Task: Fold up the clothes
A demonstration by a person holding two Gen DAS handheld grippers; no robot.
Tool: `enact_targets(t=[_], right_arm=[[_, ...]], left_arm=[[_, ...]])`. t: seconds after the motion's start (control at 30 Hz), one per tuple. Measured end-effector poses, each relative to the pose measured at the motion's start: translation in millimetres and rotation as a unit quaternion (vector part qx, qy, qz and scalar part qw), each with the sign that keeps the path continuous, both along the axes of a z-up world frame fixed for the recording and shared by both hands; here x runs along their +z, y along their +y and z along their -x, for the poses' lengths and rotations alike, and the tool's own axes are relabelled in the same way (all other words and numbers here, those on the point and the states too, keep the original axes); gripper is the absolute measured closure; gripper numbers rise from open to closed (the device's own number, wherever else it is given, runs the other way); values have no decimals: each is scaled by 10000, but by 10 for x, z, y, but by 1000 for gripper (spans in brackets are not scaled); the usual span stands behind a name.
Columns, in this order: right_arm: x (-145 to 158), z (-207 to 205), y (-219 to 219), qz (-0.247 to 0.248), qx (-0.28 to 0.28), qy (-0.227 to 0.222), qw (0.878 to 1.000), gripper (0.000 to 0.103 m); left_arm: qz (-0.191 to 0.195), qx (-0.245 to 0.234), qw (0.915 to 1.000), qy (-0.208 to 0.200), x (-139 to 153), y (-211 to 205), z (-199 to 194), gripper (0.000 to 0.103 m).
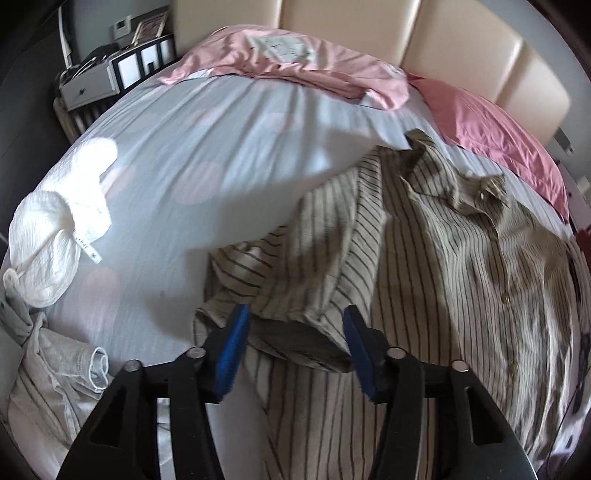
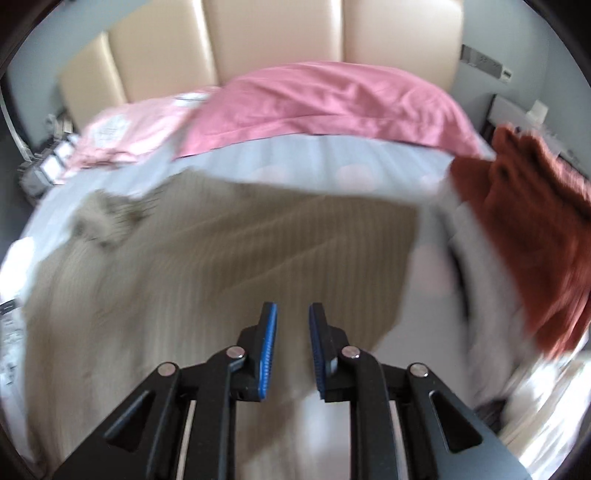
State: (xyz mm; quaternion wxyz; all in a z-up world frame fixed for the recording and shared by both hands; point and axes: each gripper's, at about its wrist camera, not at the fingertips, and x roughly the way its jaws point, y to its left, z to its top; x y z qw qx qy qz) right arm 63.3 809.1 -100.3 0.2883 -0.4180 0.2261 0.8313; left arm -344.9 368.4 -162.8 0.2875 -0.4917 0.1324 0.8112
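A beige shirt with dark stripes [image 1: 461, 266] lies button side up on the pale blue bedsheet [image 1: 192, 155]. One sleeve [image 1: 306, 251] is folded across its front, and the cuff [image 1: 295, 339] ends between the blue pads of my left gripper [image 1: 295, 312]. Those jaws stand wide apart and do not press on the cuff. In the blurred right wrist view the same shirt [image 2: 221, 258] spreads out flat, its collar [image 2: 103, 218] to the left. My right gripper [image 2: 293, 306] hovers over the shirt's right part with a narrow gap and nothing in it.
A crumpled white garment [image 1: 55, 240] and a grey one [image 1: 55, 369] lie at the bed's left edge. Pink pillows [image 2: 332, 103] sit against the cream headboard [image 2: 277, 33]. A rust-red garment [image 2: 528, 229] lies on the right. A nightstand [image 1: 92, 81] stands at the far left.
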Motion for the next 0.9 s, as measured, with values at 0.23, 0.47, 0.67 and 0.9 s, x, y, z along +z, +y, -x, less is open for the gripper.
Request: enact_targets(t=[0.23, 0.47, 0.67, 0.9], right_arm=[[-438, -91, -1023, 323, 248, 389, 9984, 85], [-597, -70, -1184, -55, 181, 563, 9982, 85], [-576, -124, -1175, -370, 87, 628, 9973, 85], [-626, -75, -1071, -358, -8, 452, 9983, 85]], left_arm=[[102, -191, 9996, 158, -190, 219, -36, 50], [464, 73, 9989, 87, -344, 222, 92, 98], [449, 287, 9968, 600, 177, 204, 405, 99], [656, 881, 9863, 1233, 796, 284, 1259, 99]])
